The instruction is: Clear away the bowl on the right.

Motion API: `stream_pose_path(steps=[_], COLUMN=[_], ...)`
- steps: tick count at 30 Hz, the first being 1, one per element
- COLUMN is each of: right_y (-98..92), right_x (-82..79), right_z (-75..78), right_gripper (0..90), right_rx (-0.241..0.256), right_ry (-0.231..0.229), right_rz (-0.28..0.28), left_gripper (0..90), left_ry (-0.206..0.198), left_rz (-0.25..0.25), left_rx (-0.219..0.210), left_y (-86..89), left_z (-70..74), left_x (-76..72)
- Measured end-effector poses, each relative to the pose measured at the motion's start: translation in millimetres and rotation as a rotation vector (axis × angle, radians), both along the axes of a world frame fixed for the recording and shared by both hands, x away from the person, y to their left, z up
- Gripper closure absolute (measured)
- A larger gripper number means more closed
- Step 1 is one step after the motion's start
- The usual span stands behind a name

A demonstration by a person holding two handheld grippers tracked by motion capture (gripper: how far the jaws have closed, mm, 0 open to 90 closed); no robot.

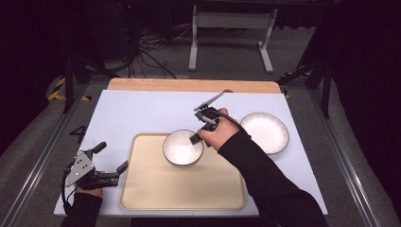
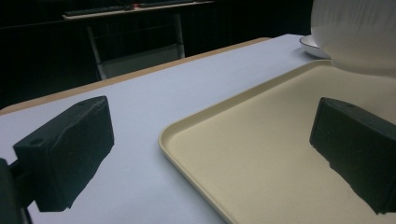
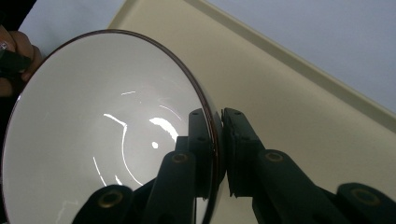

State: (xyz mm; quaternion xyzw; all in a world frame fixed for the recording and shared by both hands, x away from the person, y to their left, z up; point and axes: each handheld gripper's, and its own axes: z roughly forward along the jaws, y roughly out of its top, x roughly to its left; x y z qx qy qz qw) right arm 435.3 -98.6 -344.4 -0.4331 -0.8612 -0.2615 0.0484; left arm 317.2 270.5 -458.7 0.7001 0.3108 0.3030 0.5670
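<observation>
Right gripper (image 3: 219,154): the two black jaws are closed narrowly on the rim of the white bowl (image 3: 93,140), one jaw inside the wall and one outside, with the dark rim line pinched between them. In the high view the same gripper (image 1: 195,138) meets the bowl (image 1: 182,147) at the right side of its rim. The right hand (image 1: 218,132) wraps the handle, and the dark-sleeved forearm comes in from the lower right, running diagonally up and left across the corner of the tray (image 1: 156,189).

Bowl: it sits over the far middle part of the beige tray. Its mouth faces mostly upward in the high view; in the right gripper view the inside faces the camera and the rim appears as a slanted oval. Whether the base touches the tray cannot be told. The bowl is round, so it has no long axis along the table.

Left gripper (image 1: 109,163): the jaws stand wide apart and hold nothing. In the left gripper view one jaw hangs over the pale blue tabletop (image 2: 140,107) and the other over the tray (image 2: 261,154), so the tray's near left edge lies between them. The left hand (image 1: 87,191) holds it low at the table's near left corner, jaws pointing right toward the tray.

A white plate (image 1: 265,132) lies on the tabletop, right of the tray.
</observation>
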Motion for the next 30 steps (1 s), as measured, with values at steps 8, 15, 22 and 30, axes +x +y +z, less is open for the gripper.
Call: stream_pose_path(steps=[8, 15, 22, 30], right_y=[1.9, 3.3, 4.6, 6.6], right_x=[-0.7, -1.8, -2.3, -3.1], right_z=[-12.2, -22.0, -31.8, -41.8], right_gripper=[82.1, 82.1, 82.1, 82.0], right_rx=[-0.014, -0.023, -0.032, -0.044], right_ry=[0.010, 0.016, 0.021, 0.030], right_rz=[0.005, 0.008, 0.014, 0.021], left_gripper=[0.3, 0.3, 0.3, 0.3], left_ry=[0.001, 0.001, 0.001, 0.000], left_rz=[-0.001, -0.002, -0.003, -0.003], left_rx=[0.002, 0.002, 0.003, 0.004], left_y=[0.1, 0.1, 0.2, 0.1], left_z=[0.1, 0.1, 0.1, 0.1], left_x=[0.0, 0.1, 0.3, 0.2])
